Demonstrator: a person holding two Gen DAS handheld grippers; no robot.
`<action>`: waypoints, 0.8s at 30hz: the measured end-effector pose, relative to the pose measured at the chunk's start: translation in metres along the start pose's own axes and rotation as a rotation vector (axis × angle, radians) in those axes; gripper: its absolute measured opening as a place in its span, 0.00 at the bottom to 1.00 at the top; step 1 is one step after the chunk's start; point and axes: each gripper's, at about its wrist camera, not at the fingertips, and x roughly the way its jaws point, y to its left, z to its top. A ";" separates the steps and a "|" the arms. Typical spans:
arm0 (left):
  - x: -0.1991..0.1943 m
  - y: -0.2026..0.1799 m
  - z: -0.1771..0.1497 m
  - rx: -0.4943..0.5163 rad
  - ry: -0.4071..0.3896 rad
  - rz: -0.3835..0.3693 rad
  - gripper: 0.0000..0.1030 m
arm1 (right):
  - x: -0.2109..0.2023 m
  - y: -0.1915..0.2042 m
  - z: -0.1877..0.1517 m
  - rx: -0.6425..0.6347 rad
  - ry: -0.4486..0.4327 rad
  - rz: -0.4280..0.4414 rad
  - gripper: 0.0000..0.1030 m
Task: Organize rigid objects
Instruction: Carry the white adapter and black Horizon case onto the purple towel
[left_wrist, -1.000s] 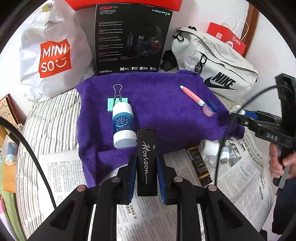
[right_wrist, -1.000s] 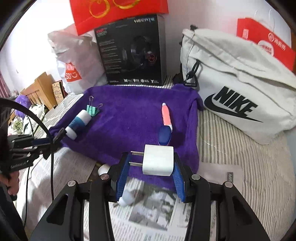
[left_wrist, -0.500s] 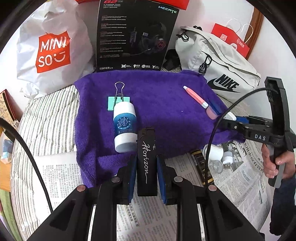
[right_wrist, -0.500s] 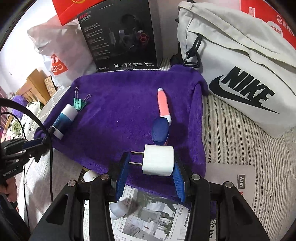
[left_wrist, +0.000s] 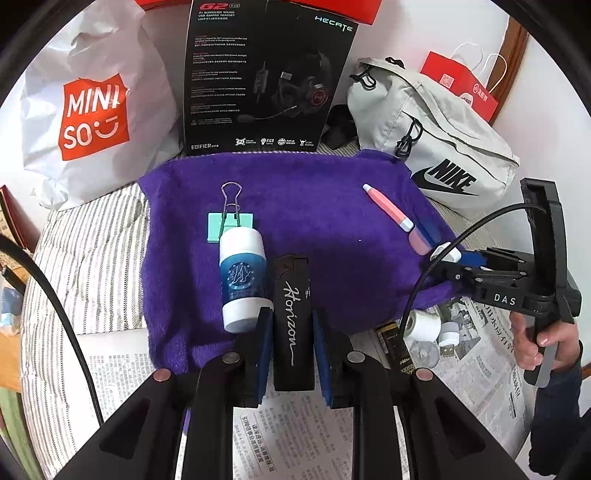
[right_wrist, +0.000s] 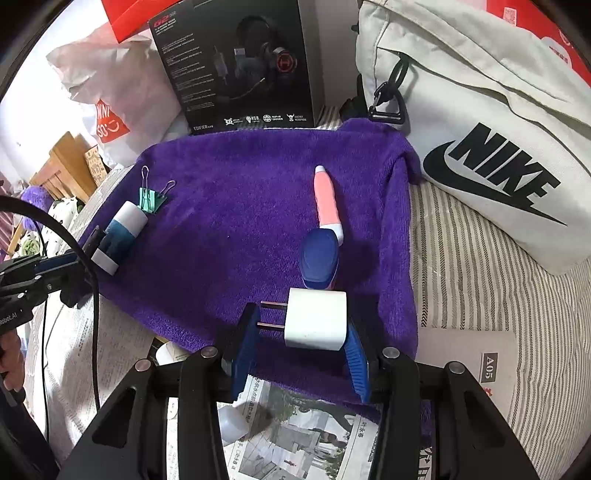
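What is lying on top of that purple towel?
On the purple towel lie a green binder clip, a blue-and-white bottle, a pink pen and a blue case. Whatever lies beneath the towel is hidden.

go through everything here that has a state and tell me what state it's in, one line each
Left tongs: shut on the black lighter.
Right tongs: shut on the white plug, prongs pointing left.
Binder clip: lying flat on the purple towel, handles folded out.
Blue and white bottle: lying on its side, cap on.
Pink pen: lying on the towel, capped.
Grey bag: zipped shut.
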 end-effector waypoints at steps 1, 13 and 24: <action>0.001 -0.001 0.001 0.001 0.001 0.002 0.20 | 0.000 -0.001 0.001 0.001 0.001 0.002 0.43; 0.013 -0.005 0.014 0.018 0.014 0.000 0.20 | 0.013 0.002 0.008 -0.017 0.021 -0.001 0.43; 0.020 -0.006 0.018 0.019 0.026 -0.003 0.20 | 0.022 0.008 0.010 -0.056 0.060 0.003 0.43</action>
